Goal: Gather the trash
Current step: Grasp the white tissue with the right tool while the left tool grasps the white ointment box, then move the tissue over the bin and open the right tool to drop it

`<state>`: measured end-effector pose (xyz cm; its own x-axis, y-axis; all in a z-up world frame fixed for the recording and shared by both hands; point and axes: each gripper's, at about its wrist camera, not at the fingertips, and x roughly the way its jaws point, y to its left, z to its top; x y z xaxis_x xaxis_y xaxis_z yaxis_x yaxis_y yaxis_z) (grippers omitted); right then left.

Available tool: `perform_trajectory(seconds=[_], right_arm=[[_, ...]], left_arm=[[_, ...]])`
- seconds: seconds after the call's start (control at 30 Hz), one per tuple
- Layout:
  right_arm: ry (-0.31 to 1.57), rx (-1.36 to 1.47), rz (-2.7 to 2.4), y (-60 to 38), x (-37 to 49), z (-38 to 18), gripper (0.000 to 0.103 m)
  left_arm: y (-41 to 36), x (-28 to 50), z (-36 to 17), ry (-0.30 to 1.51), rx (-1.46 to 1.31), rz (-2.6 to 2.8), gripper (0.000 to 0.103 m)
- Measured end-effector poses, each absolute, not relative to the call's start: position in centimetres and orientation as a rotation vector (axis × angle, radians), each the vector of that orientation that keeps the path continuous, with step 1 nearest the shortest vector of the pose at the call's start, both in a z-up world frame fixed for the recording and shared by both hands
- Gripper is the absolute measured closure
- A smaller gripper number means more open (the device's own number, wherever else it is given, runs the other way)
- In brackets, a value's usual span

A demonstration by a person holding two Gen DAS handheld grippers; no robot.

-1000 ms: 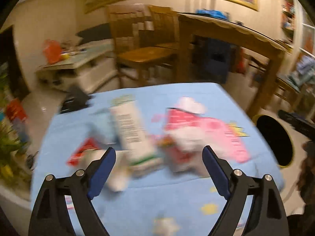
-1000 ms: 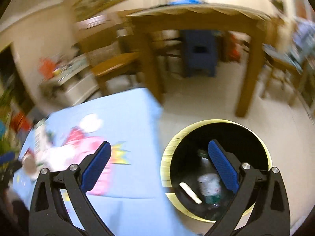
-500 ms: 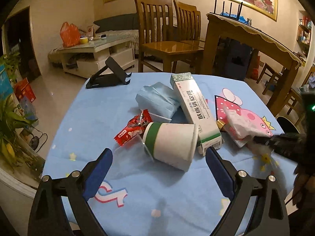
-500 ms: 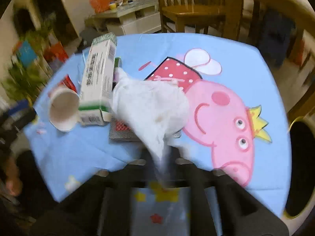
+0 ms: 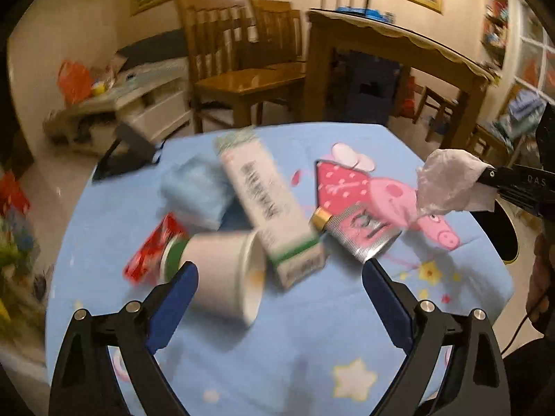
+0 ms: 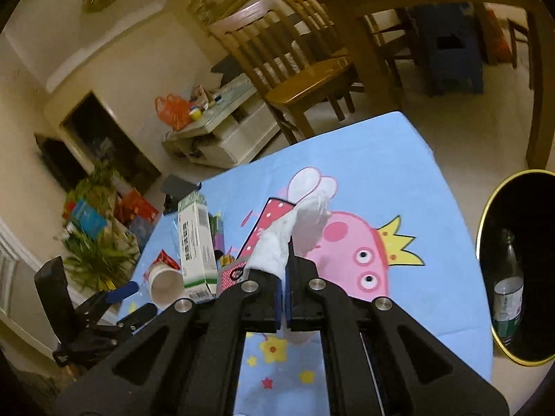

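Observation:
My right gripper (image 6: 285, 306) is shut on a crumpled white tissue (image 6: 291, 239) and holds it above the blue tablecloth (image 6: 374, 173); the tissue also shows in the left wrist view (image 5: 447, 183). My left gripper (image 5: 277, 287) is open just above a paper cup (image 5: 225, 270) lying on its side. Around it lie a long white box (image 5: 267, 208), a red wrapper (image 5: 152, 249), a blue mask pack (image 5: 197, 190) and a silver-pink packet (image 5: 360, 234). A black bin (image 6: 520, 294) with a gold rim stands right of the table.
A bottle (image 6: 508, 287) lies inside the bin. A black phone stand (image 5: 128, 152) sits at the table's far left. Wooden chairs (image 5: 239, 66) and a wooden table (image 5: 392, 45) stand behind. Plants (image 6: 93, 239) stand left of the table.
My right gripper came from over the bin to the table, shut on the tissue and lifted it off the packet. My left gripper moved in toward the paper cup.

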<state>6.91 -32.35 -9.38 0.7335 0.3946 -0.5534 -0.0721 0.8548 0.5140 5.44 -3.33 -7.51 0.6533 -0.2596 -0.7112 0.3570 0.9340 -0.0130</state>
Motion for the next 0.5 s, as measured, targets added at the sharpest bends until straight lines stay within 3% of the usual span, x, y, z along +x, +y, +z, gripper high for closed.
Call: perform_trajectory(seconds=[0.33, 0.5], right_arm=[[0.686, 0.503, 0.299, -34.7, 5.6, -9.1, 0.102], [0.680, 0.488, 0.333, -34.2, 5.4, -8.9, 0.102]], left_arm=[[-3.2, 15.0, -7.5, 0.941, -0.064, -0.166, 0.009], [-6.8, 17.2, -9.3, 1.023, -0.028, -0.082, 0.024]])
